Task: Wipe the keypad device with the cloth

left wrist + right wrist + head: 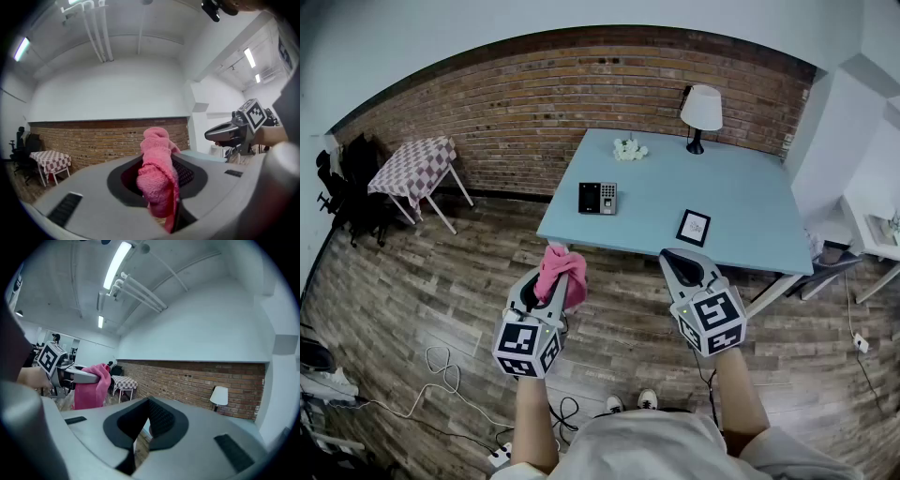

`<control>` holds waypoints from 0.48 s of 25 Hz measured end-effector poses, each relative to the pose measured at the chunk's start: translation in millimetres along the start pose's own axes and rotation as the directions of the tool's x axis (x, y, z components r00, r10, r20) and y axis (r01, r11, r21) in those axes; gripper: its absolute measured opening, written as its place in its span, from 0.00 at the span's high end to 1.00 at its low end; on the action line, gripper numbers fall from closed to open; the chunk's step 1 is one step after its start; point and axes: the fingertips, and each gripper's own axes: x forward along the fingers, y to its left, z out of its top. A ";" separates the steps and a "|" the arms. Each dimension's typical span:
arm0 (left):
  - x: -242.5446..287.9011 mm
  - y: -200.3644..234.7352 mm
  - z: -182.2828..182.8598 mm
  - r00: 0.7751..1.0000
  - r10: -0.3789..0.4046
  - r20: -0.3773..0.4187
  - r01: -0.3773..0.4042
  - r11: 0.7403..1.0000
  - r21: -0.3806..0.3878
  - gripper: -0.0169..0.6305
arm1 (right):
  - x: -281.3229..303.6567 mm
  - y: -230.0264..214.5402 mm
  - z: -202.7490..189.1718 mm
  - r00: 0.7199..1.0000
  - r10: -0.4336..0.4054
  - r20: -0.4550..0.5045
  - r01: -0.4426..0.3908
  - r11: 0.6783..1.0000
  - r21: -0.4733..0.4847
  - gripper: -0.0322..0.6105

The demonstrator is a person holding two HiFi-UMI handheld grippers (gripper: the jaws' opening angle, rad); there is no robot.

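The left gripper [554, 285] sits low and left of centre in the head view. Its jaws are clamped on the pink cloth [562, 269], which bunches up over the tips and hides them from above. In the left gripper view the cloth fills the gap between the jaws and blocks most of what lies straight ahead. Only a sliver of the blue table [741, 197] shows past it.

The right gripper [677, 258] is low and right of centre. Its jaws are together with nothing between them, and in its own view only a thin slit remains below the pads.

The keypad device [597, 198] lies flat on the left part of the table, near the front edge in the upper middle of the head view. It is well apart from both grippers. Its keys and screen are too small to read, and neither gripper view shows it.

A small dark-framed card [694, 228] lies right of the device, its content too small to make out. A lamp [701, 112] and a cluster of white flowers [629, 148] stand toward the table's far edge.

A checked table [414, 167] stands at the upper left, against the brick wall [534, 103]. The person's body is cut off by the bottom edge.
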 end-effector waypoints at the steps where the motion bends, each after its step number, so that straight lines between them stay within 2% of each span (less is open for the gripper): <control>1: -0.8 0.8 -0.3 1.000 -0.002 0.001 0.002 1.000 0.000 0.78 | 0.1 1.2 -0.9 1.000 -0.005 -0.005 0.005 1.000 -0.001 0.93; 5: -2.9 4.3 -2.8 1.000 -0.011 0.005 0.011 1.000 -0.006 0.78 | 1.0 4.9 -4.3 1.000 -0.024 -0.015 0.024 1.000 0.011 0.93; 9: -1.2 10.4 -6.8 1.000 -0.026 0.003 0.026 1.000 -0.013 0.78 | 6.5 7.0 0.7 0.999 -0.028 0.015 0.027 0.996 0.091 0.93; 12: -1.4 16.4 -11.6 0.999 -0.041 -0.002 0.041 0.999 -0.021 0.78 | 11.6 12.4 3.4 0.999 -0.035 0.018 0.033 0.994 0.106 0.93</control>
